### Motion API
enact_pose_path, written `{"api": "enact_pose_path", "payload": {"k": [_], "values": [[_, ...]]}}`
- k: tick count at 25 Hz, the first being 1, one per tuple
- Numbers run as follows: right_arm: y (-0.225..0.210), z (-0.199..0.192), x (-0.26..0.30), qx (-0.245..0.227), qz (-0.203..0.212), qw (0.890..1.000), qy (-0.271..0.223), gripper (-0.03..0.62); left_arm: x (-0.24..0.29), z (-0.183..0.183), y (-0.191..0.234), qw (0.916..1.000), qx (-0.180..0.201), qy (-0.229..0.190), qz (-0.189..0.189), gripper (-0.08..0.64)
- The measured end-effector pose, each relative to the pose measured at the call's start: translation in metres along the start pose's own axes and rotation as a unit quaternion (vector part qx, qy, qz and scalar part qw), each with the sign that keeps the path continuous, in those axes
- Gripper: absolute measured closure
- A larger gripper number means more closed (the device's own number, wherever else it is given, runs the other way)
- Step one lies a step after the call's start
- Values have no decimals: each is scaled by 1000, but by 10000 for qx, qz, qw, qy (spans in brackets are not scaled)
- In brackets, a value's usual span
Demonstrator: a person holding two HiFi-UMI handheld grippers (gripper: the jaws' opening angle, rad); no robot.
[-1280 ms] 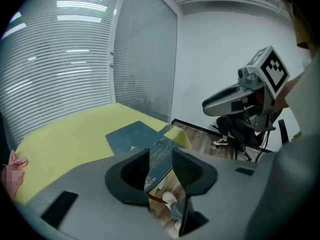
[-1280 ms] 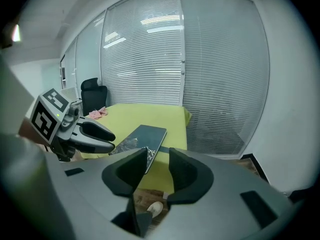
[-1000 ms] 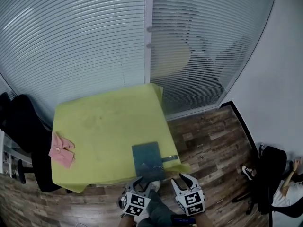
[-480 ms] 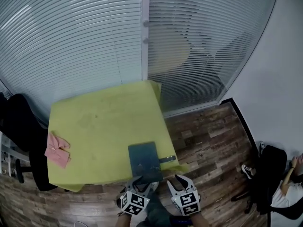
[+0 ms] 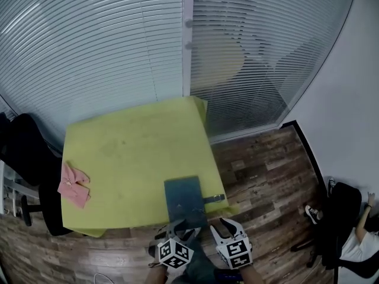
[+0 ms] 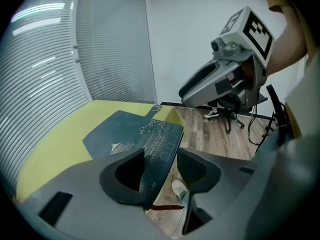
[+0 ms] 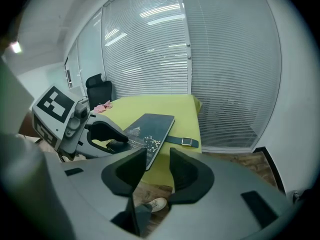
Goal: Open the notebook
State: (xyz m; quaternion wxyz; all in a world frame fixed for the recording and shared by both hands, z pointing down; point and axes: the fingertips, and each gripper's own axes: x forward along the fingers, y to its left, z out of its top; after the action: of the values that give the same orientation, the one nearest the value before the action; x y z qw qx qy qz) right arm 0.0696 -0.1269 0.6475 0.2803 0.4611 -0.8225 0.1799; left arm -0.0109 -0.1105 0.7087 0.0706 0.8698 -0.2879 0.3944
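A dark teal notebook (image 5: 185,200) lies shut on the yellow table (image 5: 130,152), at its near edge. Its strap with a metal buckle (image 5: 214,199) sticks out to the right. My left gripper (image 5: 176,232) is at the notebook's near corner. In the left gripper view the notebook (image 6: 131,133) has that corner between the jaws of my left gripper (image 6: 161,170); they are opening and the pads do not press on it. My right gripper (image 5: 227,229) hangs just off the table edge, right of the notebook (image 7: 150,128), open with nothing in my right gripper (image 7: 157,170).
A crumpled pink cloth (image 5: 73,184) lies at the table's left edge. A black office chair (image 5: 23,152) stands left of the table. Glass walls with blinds (image 5: 106,46) close the far side. A seated person (image 5: 361,235) is at the far right on the wooden floor (image 5: 266,176).
Both grippers have sunk a little toward the table's near edge. The left gripper has rolled and its jaws have spread around the notebook's corner.
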Motion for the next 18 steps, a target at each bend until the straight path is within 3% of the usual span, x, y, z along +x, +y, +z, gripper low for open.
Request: {"api": "enact_pose_path", "payload": {"k": [12,18], "values": [[3,-1,-1,-18,27,10000,57,434,3,0,-2,9994,334,28,58,350],[5,5,0,-70,38,10000,17,434,5,0,-2,9970,765,109,105,360]]}}
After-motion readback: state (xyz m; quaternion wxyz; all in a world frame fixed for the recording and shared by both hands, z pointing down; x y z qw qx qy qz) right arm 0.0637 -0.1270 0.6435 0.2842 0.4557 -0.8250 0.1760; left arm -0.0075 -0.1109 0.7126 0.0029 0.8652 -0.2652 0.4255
